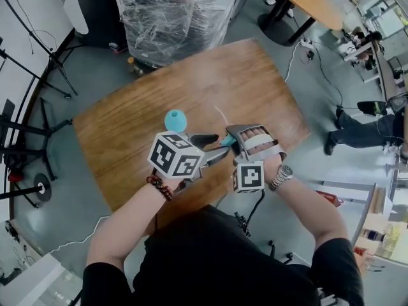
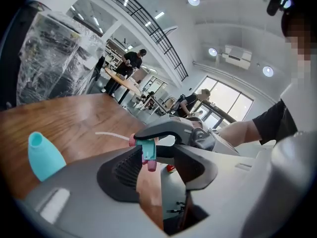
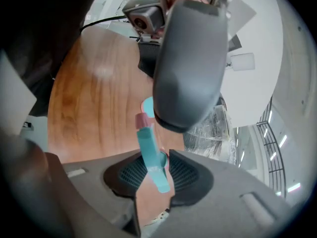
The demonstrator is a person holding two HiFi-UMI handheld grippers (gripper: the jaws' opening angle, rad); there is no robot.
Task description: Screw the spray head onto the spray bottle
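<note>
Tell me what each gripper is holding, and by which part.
The right gripper clamps the spray head by its teal body; the left gripper holds nothing, jaws apart around that head.

Black sleeves (image 1: 105, 279), silver wristwatch (image 1: 280, 178), beaded bracelet (image 1: 159, 187) worn.

The worktop (image 1: 242, 88) is showing brown wood grain under a soft sheen. The spray head (image 3: 147, 148) is looking like smooth teal plastic with a pink tip, and the spray bottle (image 2: 43, 155) is showing the same teal, matt. The left hand-held gripper (image 2: 159, 171) and right hand-held gripper (image 3: 157, 173) are wearing matt grey plastic, and their pads (image 3: 182, 172) are looking dark and finely ribbed. A metal wristwatch (image 1: 280, 177) is glinting.
</note>
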